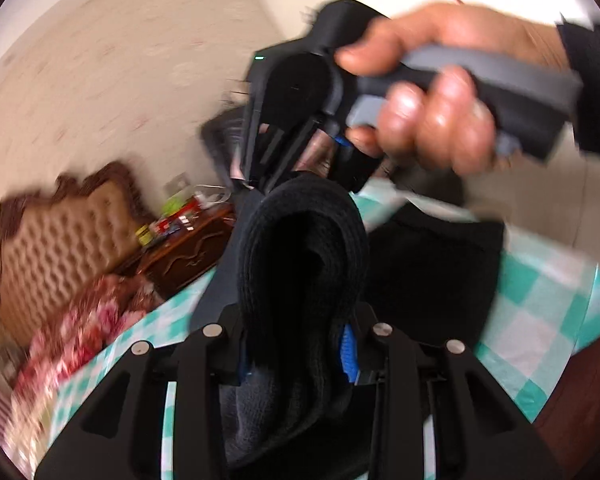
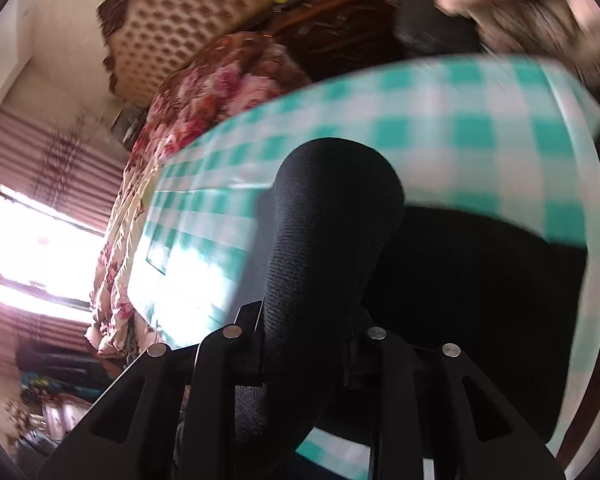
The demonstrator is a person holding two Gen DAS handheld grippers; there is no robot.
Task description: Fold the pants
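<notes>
The black pants (image 1: 428, 272) hang over a table covered with a teal and white checked cloth (image 1: 540, 320). My left gripper (image 1: 300, 344) is shut on a thick bunched fold of the pants (image 1: 300, 248), held above the table. My right gripper (image 2: 306, 336) is shut on another bunched fold of the pants (image 2: 332, 216), with the rest of the fabric (image 2: 480, 300) trailing to the right over the checked cloth (image 2: 440, 120). In the left wrist view the right gripper's body (image 1: 300, 112) and the hand on its grey handle show just above the left one. Both views are motion-blurred.
A bed with a tufted brown headboard (image 1: 60, 240) and a floral quilt (image 2: 204, 92) stands beside the table. A dark wood nightstand (image 1: 184, 248) carries several small items. A bright window with pink curtains (image 2: 28, 248) is at the left.
</notes>
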